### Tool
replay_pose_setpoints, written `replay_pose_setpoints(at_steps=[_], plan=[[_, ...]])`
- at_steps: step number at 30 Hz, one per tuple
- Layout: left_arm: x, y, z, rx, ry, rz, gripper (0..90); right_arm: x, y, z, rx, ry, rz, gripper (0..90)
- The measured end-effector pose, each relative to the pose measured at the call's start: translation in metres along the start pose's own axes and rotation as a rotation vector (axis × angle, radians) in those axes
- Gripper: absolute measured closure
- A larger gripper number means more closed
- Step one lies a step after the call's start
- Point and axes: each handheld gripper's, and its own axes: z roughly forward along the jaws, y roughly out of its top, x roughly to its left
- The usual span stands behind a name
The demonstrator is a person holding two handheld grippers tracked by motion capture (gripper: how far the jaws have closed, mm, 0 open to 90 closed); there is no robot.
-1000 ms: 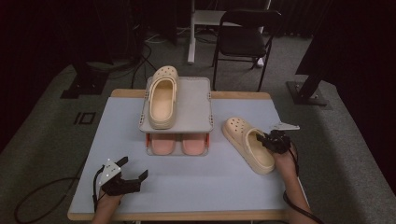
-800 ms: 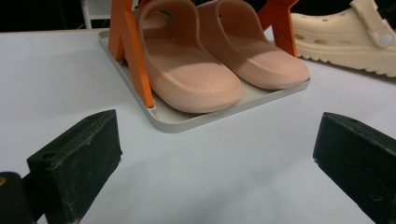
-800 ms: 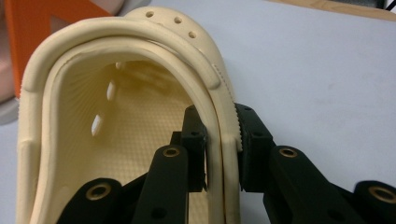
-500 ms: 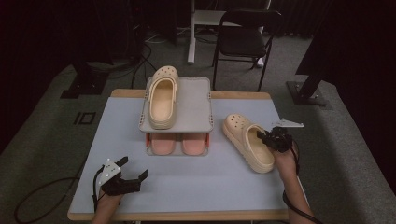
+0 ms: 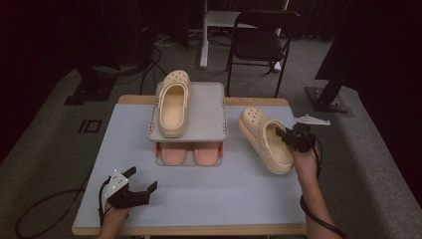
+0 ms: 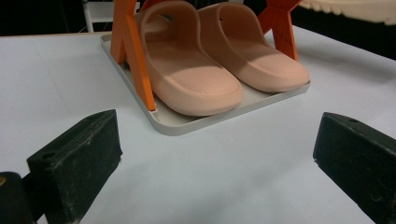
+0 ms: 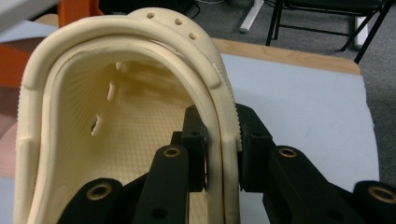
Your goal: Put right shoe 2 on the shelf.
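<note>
Right claw [image 7: 223,140]: your right claw is clamped on the side wall of the cream clog [image 7: 126,107], one jaw inside the shoe and one outside, near its heel end.
Right claw, high view: your right claw [image 5: 289,139] sits at the right of the worktop [image 5: 199,199], gripping the right rim of the cream clog [image 5: 263,140].
Held clog: it is tilted, toe pointing away from you and toward the rack; its right side is raised by the grip. Whether its sole touches the worktop cannot be told.
Left claw [image 6: 215,154]: your left claw stands wide apart and has hold of nothing; bare worktop [image 6: 210,186] lies between the jaws.
Left claw, high view: your left claw [image 5: 137,184] is near the front left edge of the worktop, well apart from the rack.
Rack [image 5: 209,107]: a grey two-level shoe rack stands at the middle back of the worktop, just left of the held clog.
Top shelf: a second cream clog [image 5: 172,103] lies on its left half, toe away from you.
Bottom shelf: a pair of pink slippers [image 6: 219,60] lies side by side, toes toward you, between orange supports [image 6: 133,51].
</note>
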Motion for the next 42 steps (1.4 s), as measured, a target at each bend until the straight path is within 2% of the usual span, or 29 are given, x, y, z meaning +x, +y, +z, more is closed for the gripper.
replay_pose_setpoints(at_steps=[4, 13, 22, 31, 42], plan=[[0.000, 0.000, 0.000, -0.001, -0.001, -0.002, 1.0, 0.004, 0.009, -0.004, -0.010, -0.004, -0.001, 76.1], [0.000, 0.001, -0.001, -0.005, 0.002, 0.002, 1.0, 0.021, 0.041, -0.015, -0.051, -0.019, 0.008, 76.0], [0.001, 0.001, -0.001, -0.008, 0.002, 0.000, 1.0, 0.038, 0.065, -0.014, -0.078, 0.001, 0.016, 76.0], [0.002, 0.001, -0.003, -0.010, 0.000, 0.001, 1.0, 0.064, 0.088, -0.001, -0.086, 0.009, 0.011, 75.9], [0.002, 0.000, -0.004, -0.015, -0.004, 0.000, 1.0, 0.088, 0.105, 0.018, -0.088, 0.017, 0.010, 75.8]])
